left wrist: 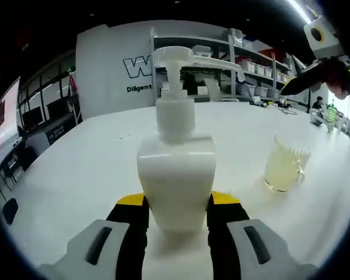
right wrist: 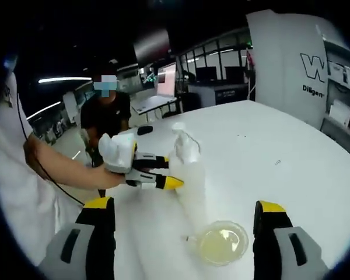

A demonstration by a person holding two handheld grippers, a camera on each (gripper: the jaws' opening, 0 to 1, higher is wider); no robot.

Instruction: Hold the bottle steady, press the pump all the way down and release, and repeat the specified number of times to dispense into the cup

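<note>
Left gripper view: your left hand-held gripper (left wrist: 178,216) is clamped on the base of the white pump bottle (left wrist: 176,175), which stands upright on the white surface (left wrist: 76,169). The pump head (left wrist: 181,58) is up, nozzle pointing right. To the right of the bottle, apart from it, sits the glass cup (left wrist: 286,166) with pale yellowish liquid. Shelving (left wrist: 245,70) lines the back wall.

Right gripper view: your right hand-held gripper (right wrist: 184,224) hangs above the surface with jaws wide apart, gripping nothing. The cup (right wrist: 221,242) lies between its jaws below, the bottle (right wrist: 186,169) beyond it. A person (right wrist: 108,114) stands behind.
</note>
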